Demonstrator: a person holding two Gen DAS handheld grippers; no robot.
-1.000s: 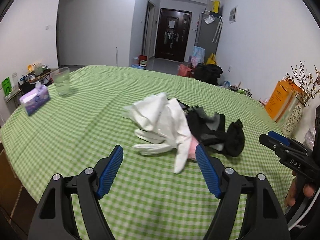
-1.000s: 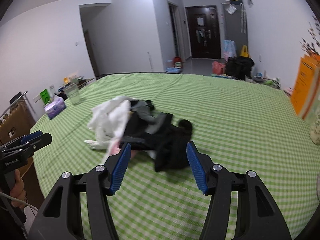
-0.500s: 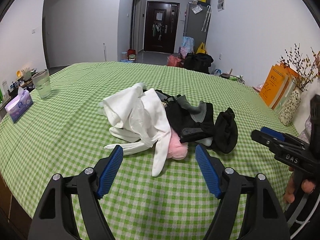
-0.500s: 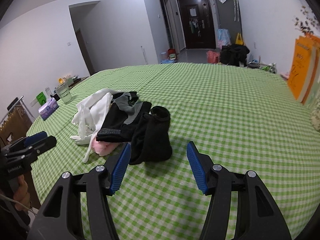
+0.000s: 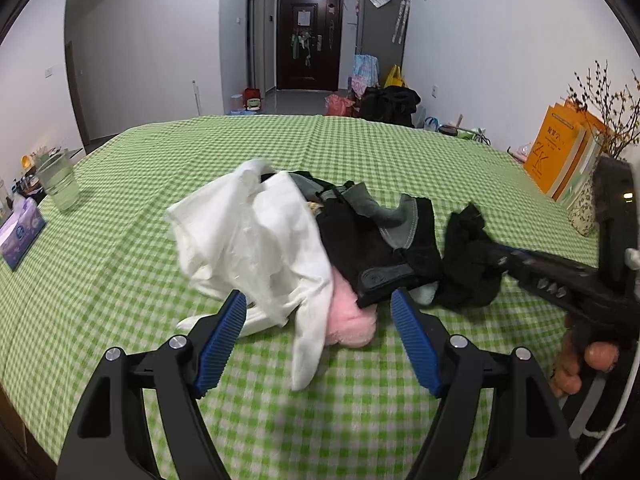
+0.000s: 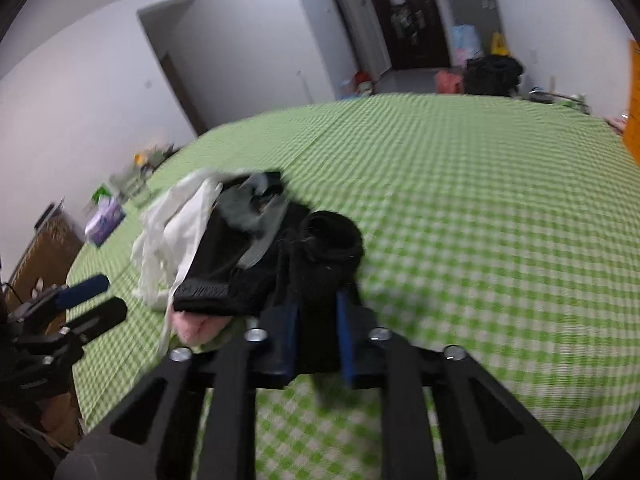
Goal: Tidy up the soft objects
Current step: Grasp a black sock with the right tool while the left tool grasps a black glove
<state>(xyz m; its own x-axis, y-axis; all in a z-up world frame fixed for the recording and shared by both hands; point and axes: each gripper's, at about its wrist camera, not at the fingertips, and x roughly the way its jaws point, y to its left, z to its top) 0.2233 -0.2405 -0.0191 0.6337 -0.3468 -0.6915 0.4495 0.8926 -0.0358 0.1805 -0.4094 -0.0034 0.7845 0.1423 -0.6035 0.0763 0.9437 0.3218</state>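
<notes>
on the green checked tablecloth [image 5: 360,152], right gripper [image 6: 316,340] has just closed its jaws on a black sock [image 6: 328,252] at the pile's right end; left gripper [image 5: 318,330] w/ jaws apart, white gloves [image 5: 256,236] & pink sock [image 5: 348,320] just ahead.

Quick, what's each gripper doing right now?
Left gripper: open, holding nothing.
Right gripper: jaws just closed, shut on the black sock.
</notes>
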